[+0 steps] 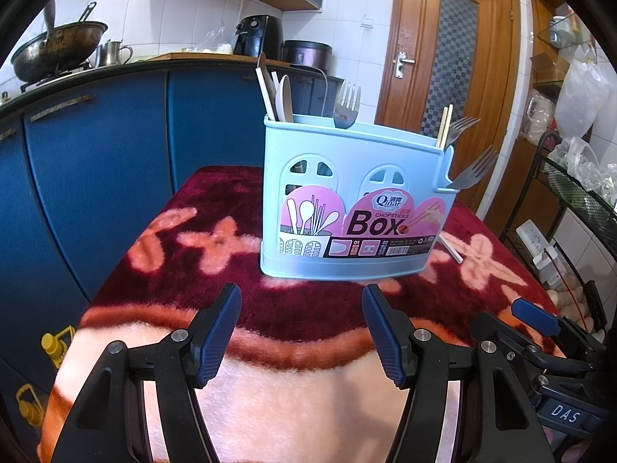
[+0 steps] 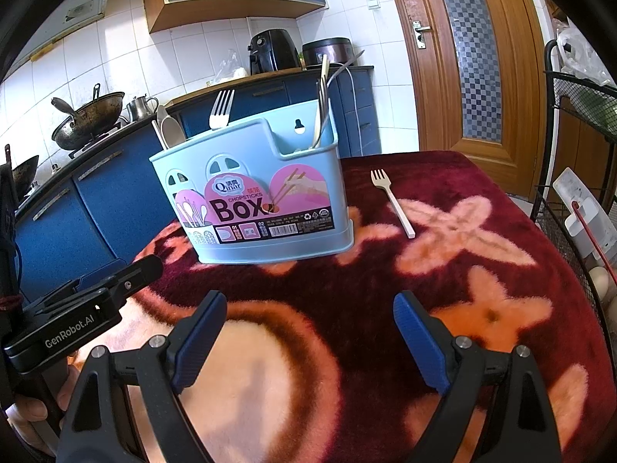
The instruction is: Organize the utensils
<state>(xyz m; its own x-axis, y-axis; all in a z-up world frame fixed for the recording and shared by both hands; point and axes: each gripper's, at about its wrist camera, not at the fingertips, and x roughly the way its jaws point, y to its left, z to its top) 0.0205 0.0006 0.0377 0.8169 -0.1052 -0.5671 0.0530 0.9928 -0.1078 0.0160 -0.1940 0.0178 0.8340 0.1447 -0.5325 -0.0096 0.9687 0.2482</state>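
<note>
A light blue chopsticks box (image 1: 347,200) stands on the red patterned cloth (image 1: 193,270); it also shows in the right wrist view (image 2: 262,193). It holds metal forks (image 1: 347,106), a spoon (image 1: 285,100) and chopsticks (image 1: 445,125). A white plastic fork (image 2: 393,202) lies on the cloth right of the box; only its handle end (image 1: 451,250) shows in the left wrist view. My left gripper (image 1: 302,301) is open and empty in front of the box. My right gripper (image 2: 310,308) is open and empty, nearer than the white fork.
Blue kitchen cabinets (image 1: 96,146) with a wok (image 1: 58,50) stand on the left. A wooden door (image 1: 451,58) is behind. A black wire rack (image 2: 578,177) with bags and eggs stands right of the table edge.
</note>
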